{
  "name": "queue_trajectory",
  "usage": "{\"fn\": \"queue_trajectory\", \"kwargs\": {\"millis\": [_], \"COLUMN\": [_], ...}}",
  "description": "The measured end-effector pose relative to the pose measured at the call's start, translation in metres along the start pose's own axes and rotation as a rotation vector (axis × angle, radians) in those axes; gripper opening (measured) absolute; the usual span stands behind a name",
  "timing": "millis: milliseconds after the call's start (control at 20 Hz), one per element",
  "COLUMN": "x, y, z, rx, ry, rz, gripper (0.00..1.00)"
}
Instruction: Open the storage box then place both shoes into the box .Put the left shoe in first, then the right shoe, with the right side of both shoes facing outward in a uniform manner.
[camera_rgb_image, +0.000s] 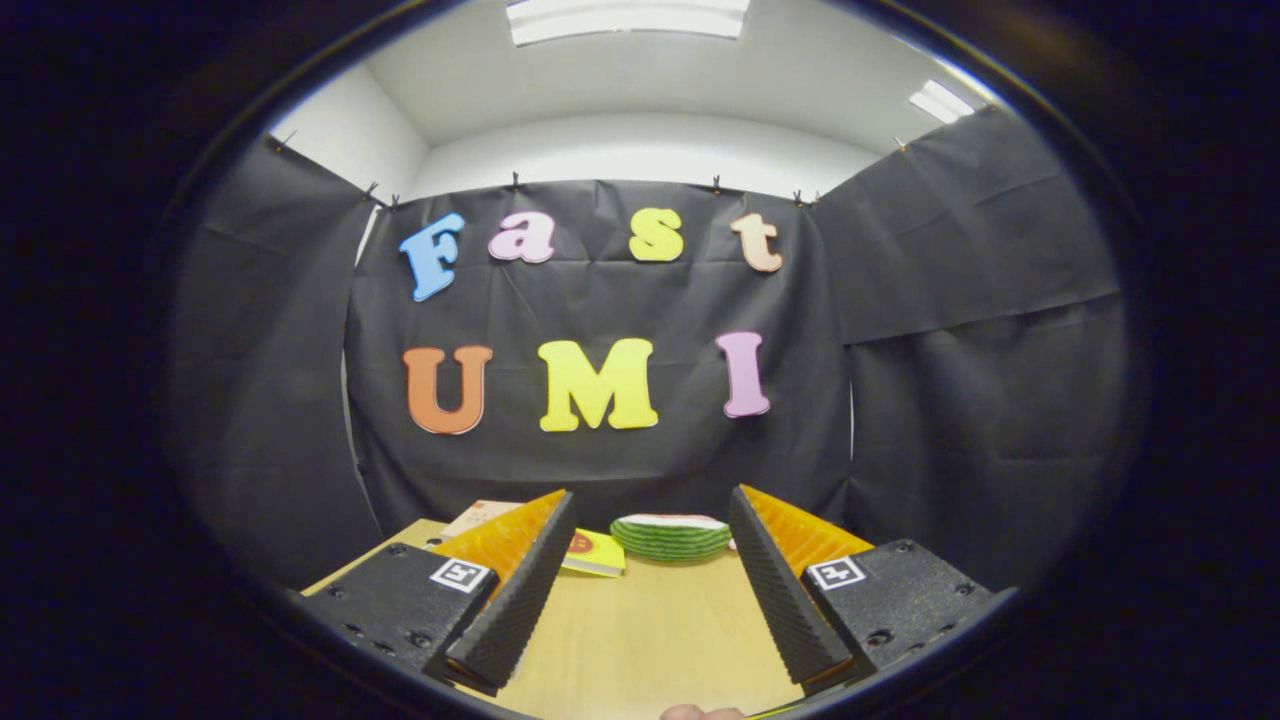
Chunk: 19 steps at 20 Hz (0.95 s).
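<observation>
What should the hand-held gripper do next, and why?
Probably tilt down and look around the table. The hand-held gripper has its fingers open on nothing and points level at the booth wall. Beyond the fingers are a green striped plate and a book at the table's far edge, not the storage box or shoes it needs.

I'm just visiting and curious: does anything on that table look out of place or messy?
Nothing stands out. The gripper is open over the table; beyond its fingers a watermelon slice and a book lie flat.
</observation>
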<state>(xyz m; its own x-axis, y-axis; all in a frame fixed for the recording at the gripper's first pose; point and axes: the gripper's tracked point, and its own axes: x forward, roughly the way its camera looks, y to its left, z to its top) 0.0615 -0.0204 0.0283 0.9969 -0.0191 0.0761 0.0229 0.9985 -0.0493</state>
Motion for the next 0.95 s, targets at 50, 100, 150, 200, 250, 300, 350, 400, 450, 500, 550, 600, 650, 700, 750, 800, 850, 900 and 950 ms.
{"fn": "queue_trajectory", "kwargs": {"millis": [50, 100, 150, 200, 250, 300, 350, 400, 450, 500, 550, 600, 650, 700, 750, 800, 850, 900, 950], "x": [-0.002, -0.004, -0.007, -0.009, -0.011, -0.011, -0.013, -0.013, -0.014, -0.015, -0.016, -0.017, -0.018, -0.019, -0.021, -0.021, -0.022, -0.023, -0.025], "y": [0.000, 0.002, 0.004, 0.005, 0.006, 0.007, 0.007, 0.008, 0.008, 0.008, 0.007, 0.007, 0.007, 0.006, 0.006, 0.006, 0.005, 0.005, 0.005], "z": [0.002, 0.003, 0.004, 0.004, 0.005, 0.004, 0.005, 0.004, 0.005, 0.003, 0.003, 0.003, 0.004, 0.003, 0.004, 0.004, 0.005, 0.006, 0.006], "rx": [-0.006, -0.008, -0.008, -0.006, -0.004, -0.005, -0.004, -0.006, -0.010, -0.015, -0.019, -0.020, -0.019, -0.019, -0.016, -0.012, -0.009, -0.008, -0.007], "ry": [-0.010, -0.016, -0.019, -0.022, -0.024, -0.020, -0.017, -0.016, -0.015, -0.013, -0.012, -0.012, -0.012, -0.012, -0.011, -0.014, -0.017, -0.019, -0.021], "rz": [-0.001, 0.001, 0.005, 0.009, 0.014, 0.017, 0.019, 0.023, 0.024, 0.023, 0.022, 0.021, 0.021, 0.022, 0.023, 0.026, 0.029, 0.031, 0.032], "gripper": [1.00, 1.00, 1.00, 1.00, 1.00, 1.00, 1.00, 1.00, 1.00, 1.00, 1.00, 1.00, 1.00, 1.00, 1.00, 1.00, 1.00, 1.00, 1.00]}}
